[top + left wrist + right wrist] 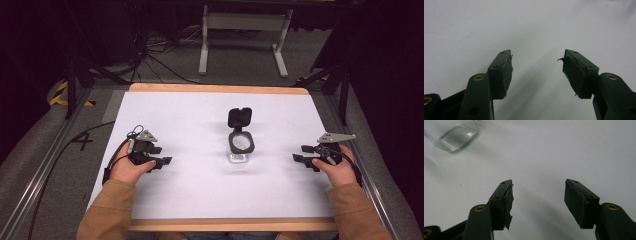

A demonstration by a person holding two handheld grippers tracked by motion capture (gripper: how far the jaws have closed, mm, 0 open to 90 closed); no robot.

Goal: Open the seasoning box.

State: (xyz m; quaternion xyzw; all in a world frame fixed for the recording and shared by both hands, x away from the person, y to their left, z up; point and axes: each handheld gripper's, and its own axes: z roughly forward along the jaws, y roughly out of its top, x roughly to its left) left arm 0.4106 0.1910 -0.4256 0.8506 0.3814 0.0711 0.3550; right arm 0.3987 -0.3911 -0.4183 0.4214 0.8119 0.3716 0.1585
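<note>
Near the worktop's (165,107) front edge, both hands rest low: the left gripper (159,155) by the left edge, the right gripper (303,154) by the right, jaws spread and empty. Between them, mid-worktop, stands a clear jar (240,147), black lid (239,118) flipped open. No legible writing.

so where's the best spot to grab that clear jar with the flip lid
Probably the clear square body, below the black collar, squeezing two flat sides. Come in level from the right with the right gripper, whose fingers stand open. The hinged lid stands up at the back, blocking a grasp from above.
</note>
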